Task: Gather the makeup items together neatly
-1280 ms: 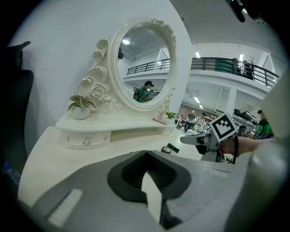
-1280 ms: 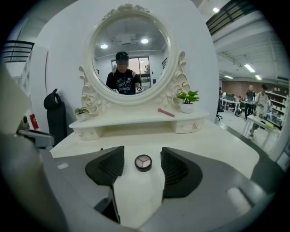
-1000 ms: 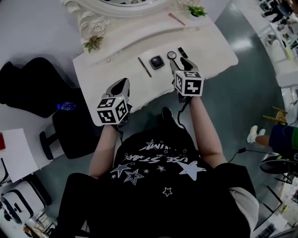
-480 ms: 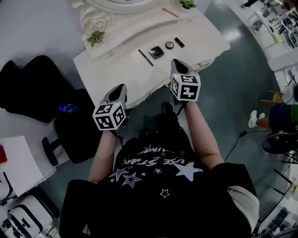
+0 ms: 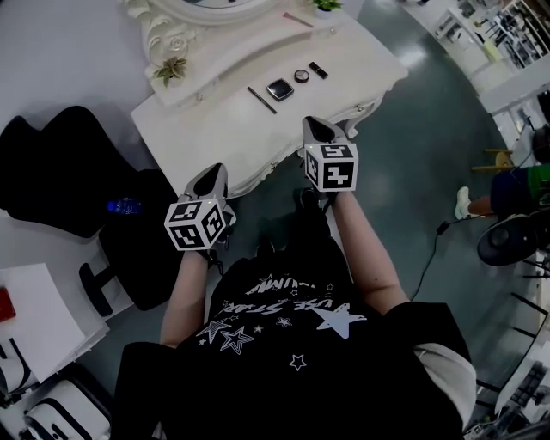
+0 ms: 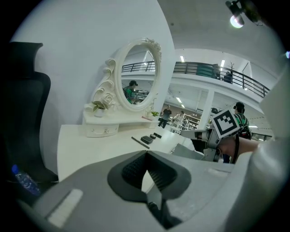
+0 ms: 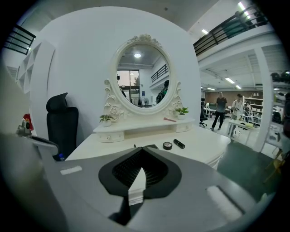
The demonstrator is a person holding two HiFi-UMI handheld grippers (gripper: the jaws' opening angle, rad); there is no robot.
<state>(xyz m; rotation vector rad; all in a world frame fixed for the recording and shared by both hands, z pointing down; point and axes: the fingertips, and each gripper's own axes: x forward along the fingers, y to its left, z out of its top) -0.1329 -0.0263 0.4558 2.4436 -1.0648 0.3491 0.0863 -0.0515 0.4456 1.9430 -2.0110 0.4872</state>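
Note:
Four makeup items lie in a close row on the white dressing table (image 5: 215, 129): a dark pencil (image 5: 261, 100), a square compact (image 5: 279, 89), a round compact (image 5: 302, 76) and a black lipstick (image 5: 319, 70). My right gripper (image 5: 314, 127) hovers at the table's front edge, well short of the row, shut and empty. In the right gripper view (image 7: 142, 148) the round compact (image 7: 167, 145) and lipstick (image 7: 179, 144) lie beyond its jaws. My left gripper (image 5: 215, 174) hangs lower left by the edge; its jaws (image 6: 146, 153) meet with nothing between them. The pencil (image 6: 139, 142) and square compact (image 6: 147, 139) lie far ahead.
An oval mirror (image 7: 141, 79) tops a raised shelf holding two small plants (image 5: 170, 69) (image 5: 325, 5) and a pink stick (image 5: 298, 20). A black chair (image 5: 51, 163) with a blue bottle (image 5: 123, 205) stands left. A person (image 5: 516, 185) stands far right, with a cable (image 5: 434, 249) on the floor.
Both grippers have drawn back from the table toward my body. The right one was over the tabletop beside the lipstick and now sits off the front edge.

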